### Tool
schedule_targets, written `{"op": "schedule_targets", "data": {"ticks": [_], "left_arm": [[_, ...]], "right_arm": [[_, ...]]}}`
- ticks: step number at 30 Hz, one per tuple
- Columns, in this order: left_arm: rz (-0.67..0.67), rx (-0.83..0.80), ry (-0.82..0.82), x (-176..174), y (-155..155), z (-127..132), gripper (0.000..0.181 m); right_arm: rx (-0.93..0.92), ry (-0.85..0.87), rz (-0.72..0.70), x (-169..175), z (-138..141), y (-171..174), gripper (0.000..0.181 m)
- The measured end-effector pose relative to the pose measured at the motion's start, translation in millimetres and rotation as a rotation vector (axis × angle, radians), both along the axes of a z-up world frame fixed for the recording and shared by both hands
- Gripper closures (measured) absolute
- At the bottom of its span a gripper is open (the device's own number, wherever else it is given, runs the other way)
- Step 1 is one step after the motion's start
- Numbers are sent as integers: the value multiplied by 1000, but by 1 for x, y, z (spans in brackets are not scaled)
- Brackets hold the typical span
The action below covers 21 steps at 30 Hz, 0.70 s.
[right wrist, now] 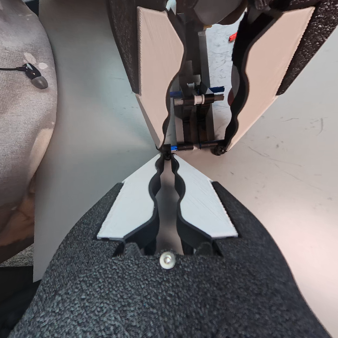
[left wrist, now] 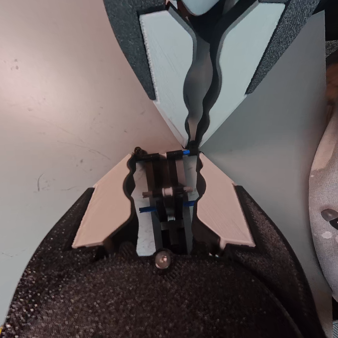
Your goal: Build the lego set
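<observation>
Desk (left wrist: 54, 91): pale, scuffed surface, fills the background of both wrist views. A person's grey speckled garment (right wrist: 20, 109) shows at the desk edge, with a small dark clip on it.

Left tongs (left wrist: 165, 155): pinkish-beige fingers with black wavy pads, spread around the lego assembly (left wrist: 168, 197). The finger tips bear on the two ends of the front cross-axle, so the tongs are grasping the assembly across its width. Assembly lies lengthwise between the fingers, running back toward the tongs' body; whether it rests on the desk or is lifted, cannot tell.

Right tongs (right wrist: 167, 155): white fingers, black wavy pads, meeting the left tongs tip to tip from the opposite side. The tips are clenched on a small black connector (right wrist: 166, 149) seated at the end of the front axle, touching a blue pin (right wrist: 172, 146).

Lego assembly, details: grey long beams outside, black beams inside, a tan-and-grey axle (left wrist: 167, 191) across the middle, blue pins (left wrist: 146, 209) projecting from both sides.

Small red piece (right wrist: 232, 37) lies on the desk, well apart, beyond the left tongs.
</observation>
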<state>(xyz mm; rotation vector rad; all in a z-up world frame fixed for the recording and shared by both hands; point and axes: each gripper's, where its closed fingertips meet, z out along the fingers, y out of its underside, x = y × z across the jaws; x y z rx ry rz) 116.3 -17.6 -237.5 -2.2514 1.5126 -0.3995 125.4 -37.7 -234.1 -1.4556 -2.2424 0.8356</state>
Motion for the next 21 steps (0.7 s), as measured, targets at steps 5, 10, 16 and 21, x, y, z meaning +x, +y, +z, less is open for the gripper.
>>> {"op": "schedule_targets", "data": {"ticks": [5,10,16,21], "left_arm": [[19,-11,1,0,0,0,114],[24,-6,-8,-1,0,0,115],[-5,0,-30,-1,-1,1,115],[-29,0,-36,1,-4,1,115]], "right_arm": [[-14,-6,-11,-1,-1,0,174],[-25,-1,-6,-2,-2,-1,174],[-42,-7,10,-2,-2,-3,174],[-60,-27,43,-1,-2,-6,174]]}}
